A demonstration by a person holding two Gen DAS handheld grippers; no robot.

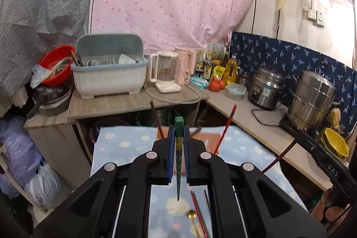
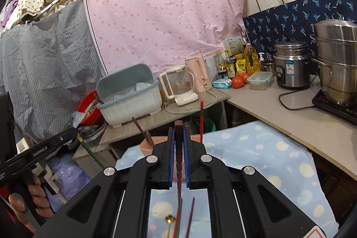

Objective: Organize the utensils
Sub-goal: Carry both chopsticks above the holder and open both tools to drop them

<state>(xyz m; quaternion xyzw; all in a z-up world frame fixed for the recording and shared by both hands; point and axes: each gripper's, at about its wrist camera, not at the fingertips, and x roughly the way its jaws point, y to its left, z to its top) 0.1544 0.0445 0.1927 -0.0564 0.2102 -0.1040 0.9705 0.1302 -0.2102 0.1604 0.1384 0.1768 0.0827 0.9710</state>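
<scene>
Your left gripper (image 1: 178, 137) is clamped on a green chopstick (image 1: 179, 162): square-ended, tapering to a point, patterned along the shaft. Your right gripper (image 2: 178, 139) pinches a dark red chopstick (image 2: 178, 155), also square at the top. Both sticks stand between ribbed blue pads.

Soft blue dotted cloth (image 1: 125, 144) covers the table below. Loose red chopsticks and a gold spoon (image 1: 192, 214) lie on it at 6 o'clock. A pink holder (image 2: 154, 144) at 12 o'clock already carries sticks leaning outward.

Wood-grain counter edge at 11 o'clock, pale counter running along 3 o'clock. Open air above the cloth between them.

Your hand (image 2: 24, 200) grips the left tool's handle.
</scene>
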